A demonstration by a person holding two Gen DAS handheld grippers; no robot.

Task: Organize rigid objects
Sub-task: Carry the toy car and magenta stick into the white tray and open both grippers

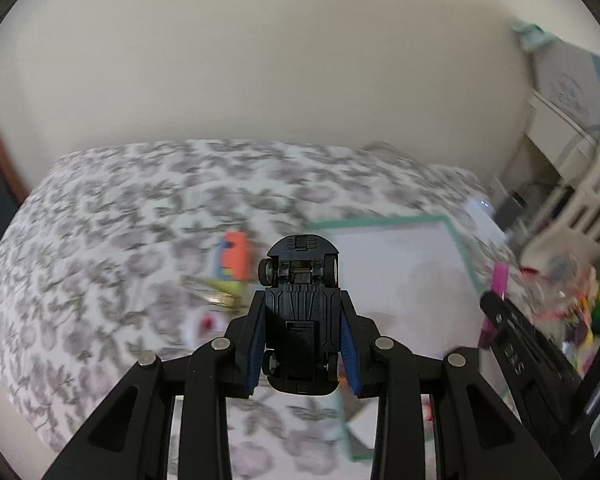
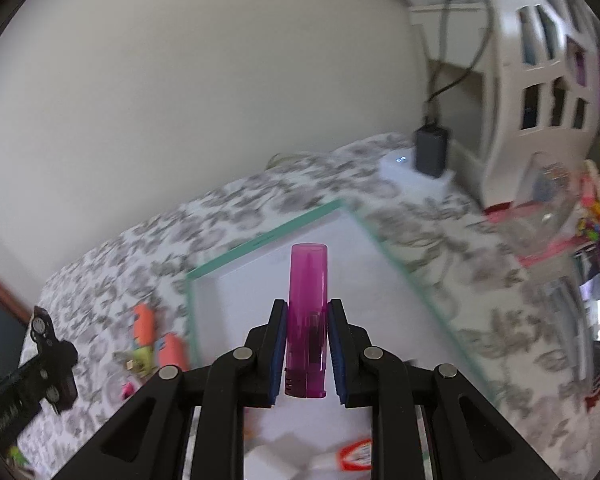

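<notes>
Black plastic toy car [image 1: 300, 312], underside up, pinched by left gripper [image 1: 302, 312], translucent magenta lighter [image 2: 307, 320] clamped upright in right gripper [image 2: 307, 318].

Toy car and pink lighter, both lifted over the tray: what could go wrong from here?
The toy car sits belly-up in the left hand-held gripper, pinched only at its sides with its nose overhanging; it could pivot or slip. The pink lighter is smooth, held low in the right hand-held gripper; it may tilt. Both views are blurred, so a drop could miss the green-edged tray.
</notes>
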